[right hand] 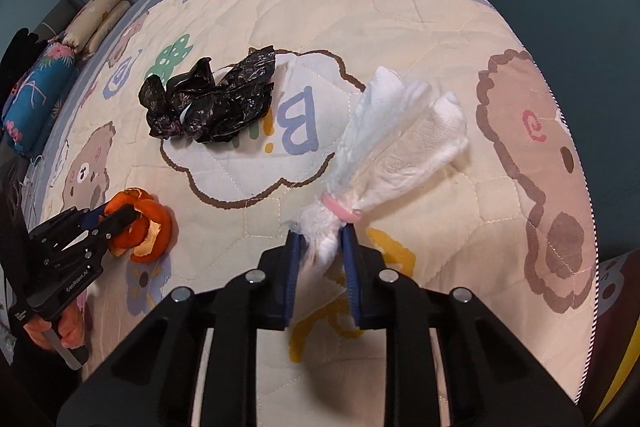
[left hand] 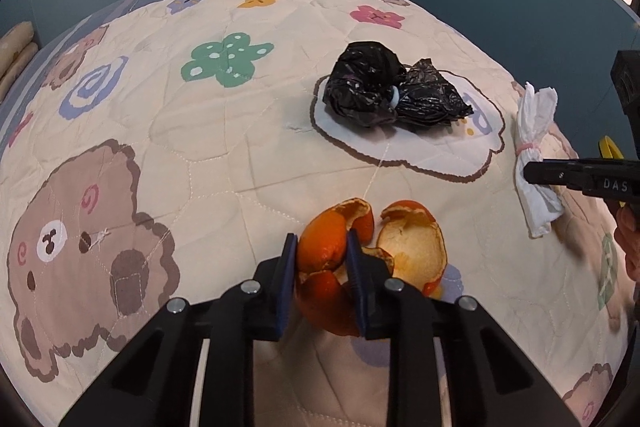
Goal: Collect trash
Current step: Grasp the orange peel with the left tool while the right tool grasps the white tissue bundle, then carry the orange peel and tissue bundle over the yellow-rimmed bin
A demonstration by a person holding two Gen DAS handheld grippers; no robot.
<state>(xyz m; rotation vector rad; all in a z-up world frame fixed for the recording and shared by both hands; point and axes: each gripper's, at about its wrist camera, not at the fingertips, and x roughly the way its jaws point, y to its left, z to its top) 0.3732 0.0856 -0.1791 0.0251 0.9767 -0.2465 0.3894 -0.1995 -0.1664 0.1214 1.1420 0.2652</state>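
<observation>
Left claw point(left hand: 322, 247) pinches orange peel point(left hand: 328, 247); right claw point(right hand: 320, 241) pinches tissue bundle point(right hand: 384, 147)

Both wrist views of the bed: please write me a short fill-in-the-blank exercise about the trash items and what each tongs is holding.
1. The left tongs are shut on the orange ____.
2. The right tongs pinch a bundle of white tissue tied with a ____ band.
3. The crumpled ____ plastic bag lies untouched on the quilt.

Missing words: peel; pink; black
</observation>
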